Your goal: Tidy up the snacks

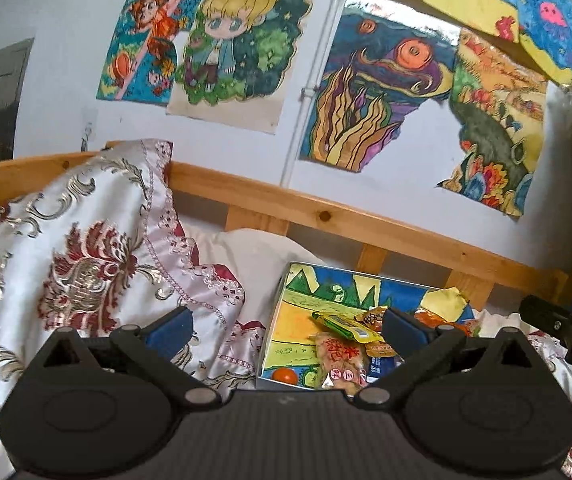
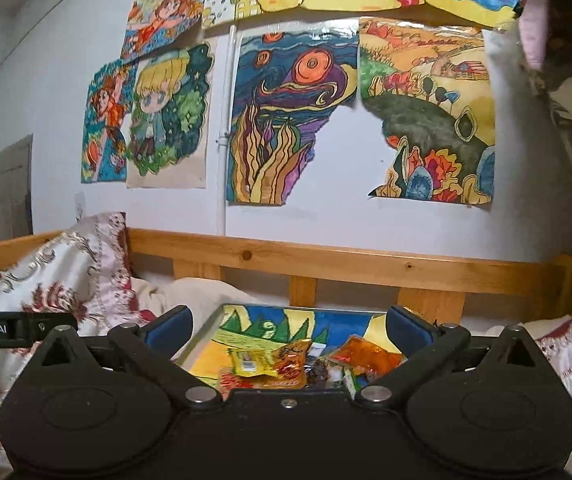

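Looks like a pause between picks: both the left gripper and right gripper are spread wide with nothing in them. Snacks sit piled in the painted box on the bed. Next move means dropping down onto one packet. Readable text: "nRobot.AI" on the left gripper; red characters on a packet, too blurry to read.

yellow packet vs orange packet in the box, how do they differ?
Colour: the yellow packet is plain yellow with a label strip; the orange packet is glossy red-orange. Place: from the right wrist view the yellow packet lies left in the pile, the orange packet right. Shape: the yellow packet is narrower, the orange packet broader. Both lie loose in the painted box; neither is between a gripper's open jaws.
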The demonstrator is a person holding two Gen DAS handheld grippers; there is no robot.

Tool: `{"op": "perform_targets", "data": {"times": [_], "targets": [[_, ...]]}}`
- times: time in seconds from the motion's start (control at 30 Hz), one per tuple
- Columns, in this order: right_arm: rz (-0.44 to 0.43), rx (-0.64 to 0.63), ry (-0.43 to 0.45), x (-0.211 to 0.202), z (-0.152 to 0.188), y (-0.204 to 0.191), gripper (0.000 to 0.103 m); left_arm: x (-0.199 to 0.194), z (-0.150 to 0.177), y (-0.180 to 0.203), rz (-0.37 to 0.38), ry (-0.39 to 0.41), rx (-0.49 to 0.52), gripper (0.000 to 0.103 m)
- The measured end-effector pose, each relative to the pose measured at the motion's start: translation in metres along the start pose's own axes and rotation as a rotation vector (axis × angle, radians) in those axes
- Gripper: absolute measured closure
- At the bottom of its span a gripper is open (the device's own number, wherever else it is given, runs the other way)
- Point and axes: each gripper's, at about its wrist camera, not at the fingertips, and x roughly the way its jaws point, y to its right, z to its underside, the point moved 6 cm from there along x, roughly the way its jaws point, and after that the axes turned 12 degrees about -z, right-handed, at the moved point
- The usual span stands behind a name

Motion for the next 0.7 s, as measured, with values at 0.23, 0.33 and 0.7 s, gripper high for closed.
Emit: {"op": "perform_targets", "data": {"times": [0.23,0.33,0.7], "targets": [[0.018,0.007,0.008,-0.040,-0.001,-0.019,0.001,-0.036,0.005,0.000,0.025,0.018,0.036,0.001],[0.026,0.000,0.006,-0.053,0.000,-0.027,0.001,-0.047,0.010,0.000,0.037,0.018,0.044,0.001],[0.055,0.022,-0.014,-0.083,0.018,-0.043,0.001,-0.064,0.032,-0.003,0.063,0.002,0.077,0.001]]}}
